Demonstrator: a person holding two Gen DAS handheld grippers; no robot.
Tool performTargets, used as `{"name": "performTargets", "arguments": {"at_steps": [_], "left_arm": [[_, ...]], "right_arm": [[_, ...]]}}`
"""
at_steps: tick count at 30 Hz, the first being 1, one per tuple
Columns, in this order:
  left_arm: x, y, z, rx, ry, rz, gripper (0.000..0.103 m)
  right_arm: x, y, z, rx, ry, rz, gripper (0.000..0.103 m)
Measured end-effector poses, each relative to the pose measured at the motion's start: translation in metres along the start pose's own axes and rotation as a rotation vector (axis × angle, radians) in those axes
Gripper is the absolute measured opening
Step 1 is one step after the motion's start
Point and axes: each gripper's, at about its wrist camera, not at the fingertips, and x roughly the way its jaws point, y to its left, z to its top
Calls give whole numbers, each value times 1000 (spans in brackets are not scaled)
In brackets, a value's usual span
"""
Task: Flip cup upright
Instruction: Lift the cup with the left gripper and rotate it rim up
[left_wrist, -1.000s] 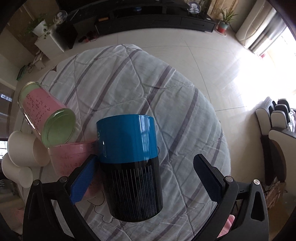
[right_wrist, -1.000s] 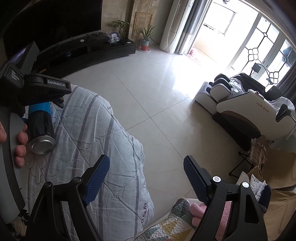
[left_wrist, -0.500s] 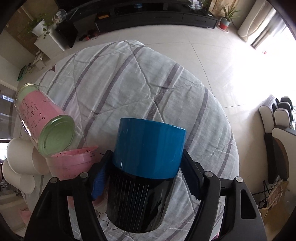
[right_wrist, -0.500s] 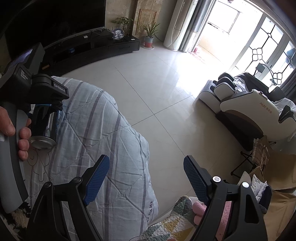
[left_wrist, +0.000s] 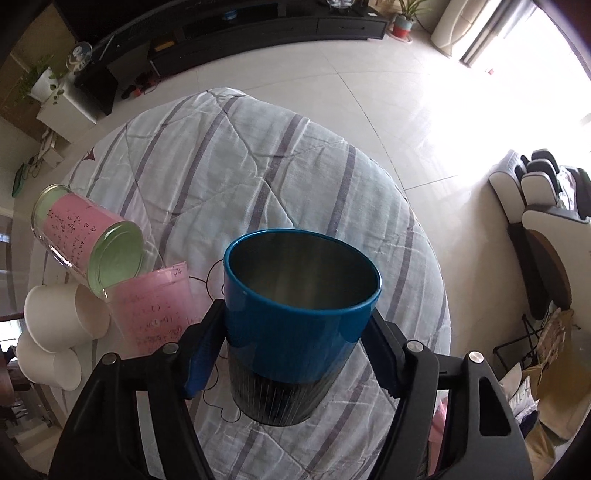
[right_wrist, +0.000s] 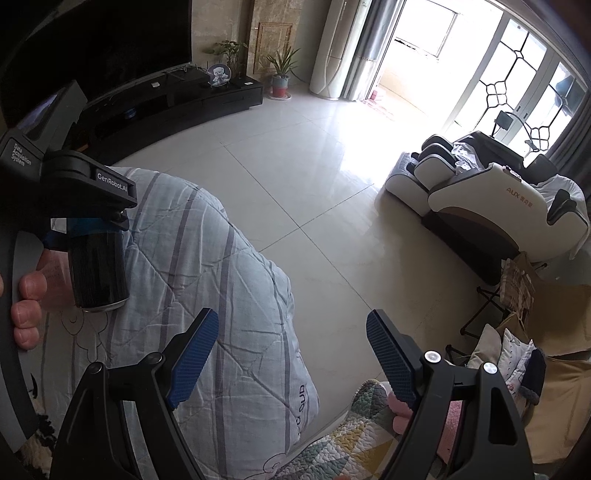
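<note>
The cup has a blue top band, a black ribbed lower body and a steel inside. My left gripper is shut on it at the blue band and holds it upright, mouth up, just above the striped quilt. The right wrist view shows the cup held by the left gripper with its base close over the quilt. My right gripper is open and empty, off the quilt's right edge over the floor.
Left of the cup lie a glass jar with pink paper and a green lid, a pink plastic cup and two white paper cups. A tiled floor, massage chair and patchwork cushion surround the table.
The left gripper closed on the cup, which lay with its base toward the camera, lifted it and turned it mouth up. The right gripper stayed open and barely moved.
</note>
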Motion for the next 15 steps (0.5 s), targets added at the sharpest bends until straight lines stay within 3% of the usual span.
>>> {"name": "performTargets", "arguments": {"at_steps": [5,12,15], "left_arm": [[-7,-4,-15,64,-7,6,70],[11,-21,-17,99,-85,72,71],[32,-21,-10,82,-40,81,72]], "right_arm": [[-9,0,-7,23,-1,-8,83],[-10,0,-20,35,15,-21,83],[-7,-5,-26,37,34,-30,83]]}}
